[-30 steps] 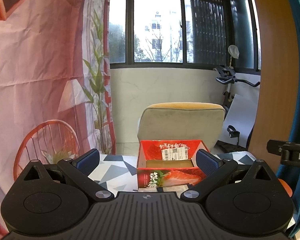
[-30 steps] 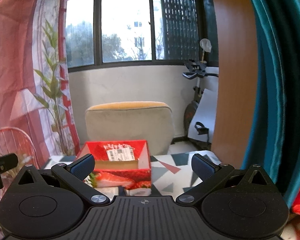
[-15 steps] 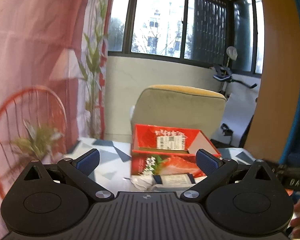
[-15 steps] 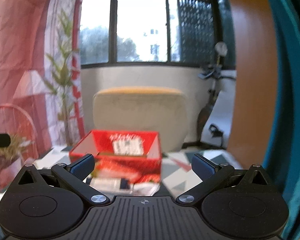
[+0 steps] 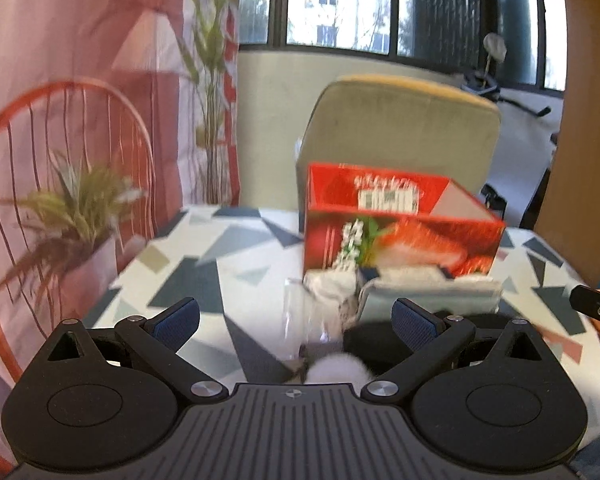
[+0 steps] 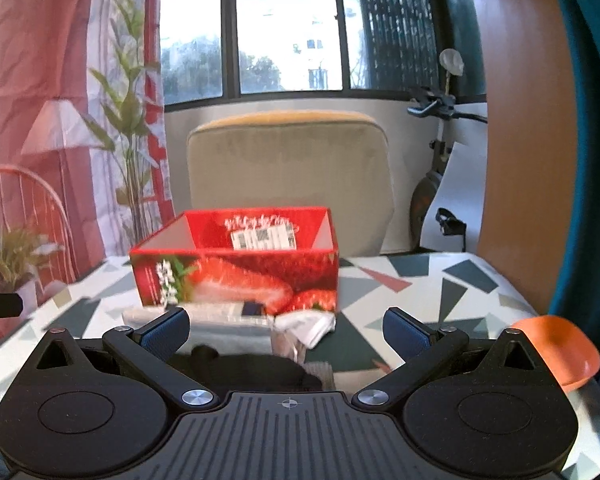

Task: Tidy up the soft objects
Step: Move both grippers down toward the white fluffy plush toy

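A red strawberry-print box (image 5: 400, 232) (image 6: 240, 268) stands open-topped on the patterned table (image 5: 220, 264) (image 6: 440, 280). In front of it lies a folded grey-white cloth with a label (image 5: 432, 288) (image 6: 228, 320), beside crumpled clear wrapping (image 5: 312, 320) (image 6: 304, 326). A black soft item (image 5: 372, 344) (image 6: 252, 368) and a white fluffy one (image 5: 336, 368) lie close under the fingers. My left gripper (image 5: 296, 316) is open above the wrapping. My right gripper (image 6: 286, 326) is open over the cloth and the black item. Neither holds anything.
A beige chair back (image 5: 400, 128) (image 6: 288, 168) rises behind the table. A potted plant (image 5: 72, 216) stands at the table's left edge before a pink backdrop. An orange bowl (image 6: 556, 348) sits at the right edge. The other gripper's tip (image 5: 596, 308) shows at the right.
Both grippers have tilted down and moved closer to the table; the cloth, wrapping and black item have come into view in front of the box. Both stay open.
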Tool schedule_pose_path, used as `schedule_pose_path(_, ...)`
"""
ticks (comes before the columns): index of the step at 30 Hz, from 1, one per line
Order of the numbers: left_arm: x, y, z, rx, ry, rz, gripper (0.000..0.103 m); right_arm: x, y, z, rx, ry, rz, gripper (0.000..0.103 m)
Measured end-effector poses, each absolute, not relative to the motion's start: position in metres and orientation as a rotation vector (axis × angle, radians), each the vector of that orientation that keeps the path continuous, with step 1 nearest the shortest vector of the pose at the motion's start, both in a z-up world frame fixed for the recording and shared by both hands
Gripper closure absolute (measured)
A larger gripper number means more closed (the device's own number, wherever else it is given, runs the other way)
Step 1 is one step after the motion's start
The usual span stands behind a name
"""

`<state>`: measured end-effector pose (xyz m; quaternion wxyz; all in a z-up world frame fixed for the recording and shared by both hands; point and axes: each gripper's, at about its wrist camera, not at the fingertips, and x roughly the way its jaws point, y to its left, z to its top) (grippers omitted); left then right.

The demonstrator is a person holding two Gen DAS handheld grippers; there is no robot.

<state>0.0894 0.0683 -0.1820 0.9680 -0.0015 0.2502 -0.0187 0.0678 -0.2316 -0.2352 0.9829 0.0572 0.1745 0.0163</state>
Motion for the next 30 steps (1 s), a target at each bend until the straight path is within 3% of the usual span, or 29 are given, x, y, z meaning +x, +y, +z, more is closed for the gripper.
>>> schedule_pose_path(9, 0.101, 0.072, -0.206, -0.027, 0.580, -0.049, 0.001, 0.085, -0.240, -0.264, 0.209, 0.478, 0.087, 0.000)
schedule_pose_path(30, 0.114, 0.077, -0.233, -0.052, 0.726, -0.049, 0.002, 0.105, -0.230, -0.309, 0.143, 0.732, 0.063, 0.001)
